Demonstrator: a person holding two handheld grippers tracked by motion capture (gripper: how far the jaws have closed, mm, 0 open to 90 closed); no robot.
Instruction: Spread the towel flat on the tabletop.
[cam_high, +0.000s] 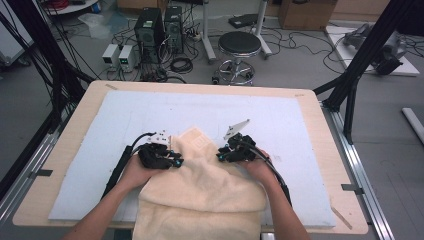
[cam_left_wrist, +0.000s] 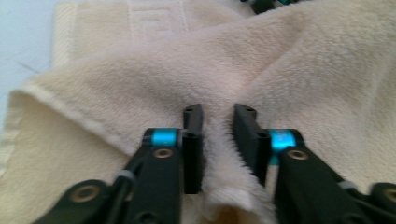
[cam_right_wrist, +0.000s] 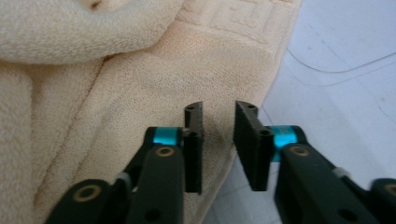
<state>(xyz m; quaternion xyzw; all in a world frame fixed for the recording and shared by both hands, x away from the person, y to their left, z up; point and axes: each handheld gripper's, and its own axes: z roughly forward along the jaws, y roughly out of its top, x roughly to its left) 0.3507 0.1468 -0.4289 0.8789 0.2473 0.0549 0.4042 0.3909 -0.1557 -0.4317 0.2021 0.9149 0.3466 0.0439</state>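
Observation:
A cream towel (cam_high: 205, 185) lies bunched on the pale blue mat (cam_high: 150, 110), hanging over the table's near edge. My left gripper (cam_high: 179, 162) is at the towel's left side. In the left gripper view its jaws (cam_left_wrist: 218, 112) pinch a raised fold of the towel (cam_left_wrist: 219, 154). My right gripper (cam_high: 220, 156) is at the towel's right edge. In the right gripper view its jaws (cam_right_wrist: 218, 108) stand a narrow gap apart over the towel's hemmed edge (cam_right_wrist: 140, 107), with nothing pinched between them.
The mat covers a wooden table (cam_high: 320, 130) with bare rims. Beyond the far edge stand a black stool (cam_high: 239, 45), computer towers (cam_high: 150, 30) and loose cables on the floor. Black frame posts rise at both sides.

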